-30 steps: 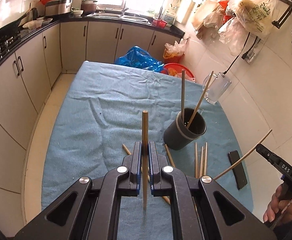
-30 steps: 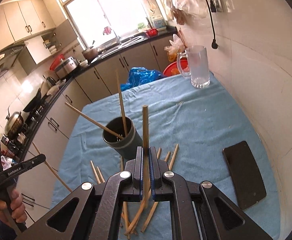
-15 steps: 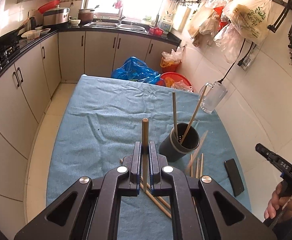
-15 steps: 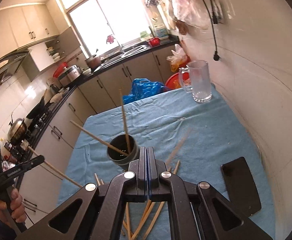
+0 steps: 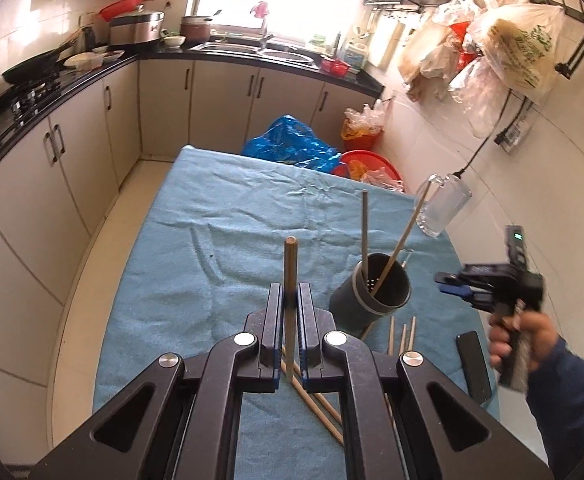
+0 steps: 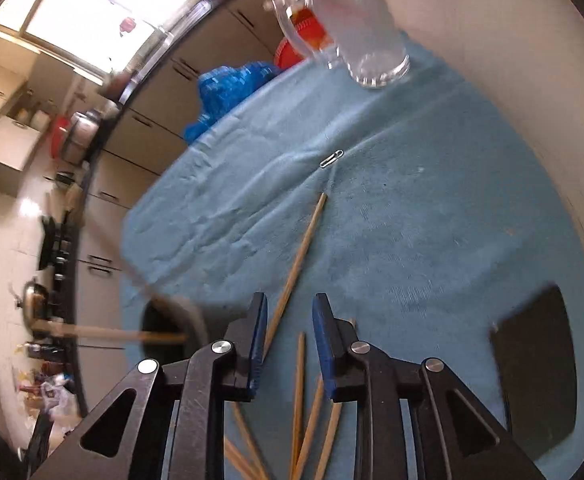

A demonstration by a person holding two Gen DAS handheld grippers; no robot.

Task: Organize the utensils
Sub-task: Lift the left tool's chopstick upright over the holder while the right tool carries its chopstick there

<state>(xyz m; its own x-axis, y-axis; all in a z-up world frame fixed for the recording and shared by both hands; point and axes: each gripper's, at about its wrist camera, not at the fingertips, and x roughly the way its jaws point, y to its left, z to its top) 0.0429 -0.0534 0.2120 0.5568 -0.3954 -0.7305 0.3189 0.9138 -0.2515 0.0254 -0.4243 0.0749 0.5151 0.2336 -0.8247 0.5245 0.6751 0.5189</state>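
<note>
My left gripper (image 5: pixel 291 300) is shut on a wooden chopstick (image 5: pixel 291 264) that stands upright between its jaws, above the blue cloth. The dark cylindrical holder (image 5: pixel 372 298) stands to its right with two chopsticks in it. Several loose chopsticks (image 5: pixel 402 334) lie on the cloth beside the holder. My right gripper (image 6: pixel 290 312) is open and empty, low over loose chopsticks (image 6: pixel 296 254) on the cloth; it also shows in the left wrist view (image 5: pixel 458 288) at the right. The holder (image 6: pixel 164 324) is blurred at its left.
A glass mug (image 5: pixel 444 210) (image 6: pixel 356 28) stands at the table's far right. A black phone (image 5: pixel 474 364) (image 6: pixel 532 372) lies on the cloth near the right edge by the wall. A paperclip (image 6: pixel 331 158) lies mid-cloth. Kitchen cabinets (image 5: pixel 92 132) line the left and far sides.
My right gripper dropped its chopstick onto the cloth, then opened and swung down low over the loose chopsticks. My left gripper rose and drew back a little, still holding its chopstick.
</note>
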